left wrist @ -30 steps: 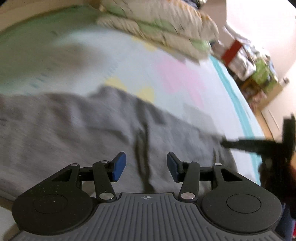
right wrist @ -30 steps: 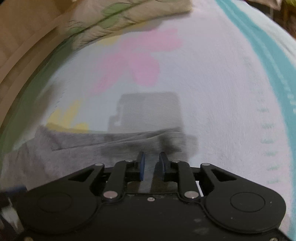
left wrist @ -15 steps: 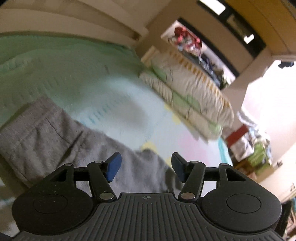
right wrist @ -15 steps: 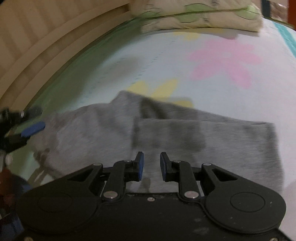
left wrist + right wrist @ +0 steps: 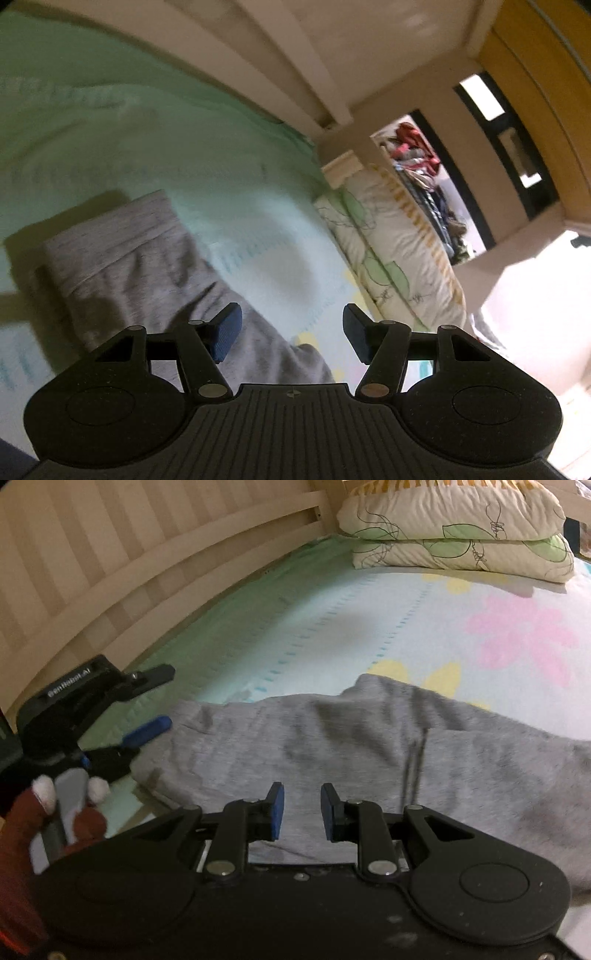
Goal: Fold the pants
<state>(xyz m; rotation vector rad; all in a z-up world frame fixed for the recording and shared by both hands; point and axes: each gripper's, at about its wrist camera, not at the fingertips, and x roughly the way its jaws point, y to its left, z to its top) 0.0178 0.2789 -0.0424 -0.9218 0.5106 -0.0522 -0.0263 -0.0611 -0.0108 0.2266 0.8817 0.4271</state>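
The gray pants lie flat across the flowery bed sheet. Your left gripper is above the waistband end, its jaws wide apart with nothing in them. Your right gripper hangs over the middle of the pants, its jaws a little apart and holding nothing. Two pillows sit far back.

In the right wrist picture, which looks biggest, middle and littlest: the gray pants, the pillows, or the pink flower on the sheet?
Biggest to littlest, as they look:
1. gray pants, though nearest the camera
2. pillows, far off and partly cut off
3. pink flower
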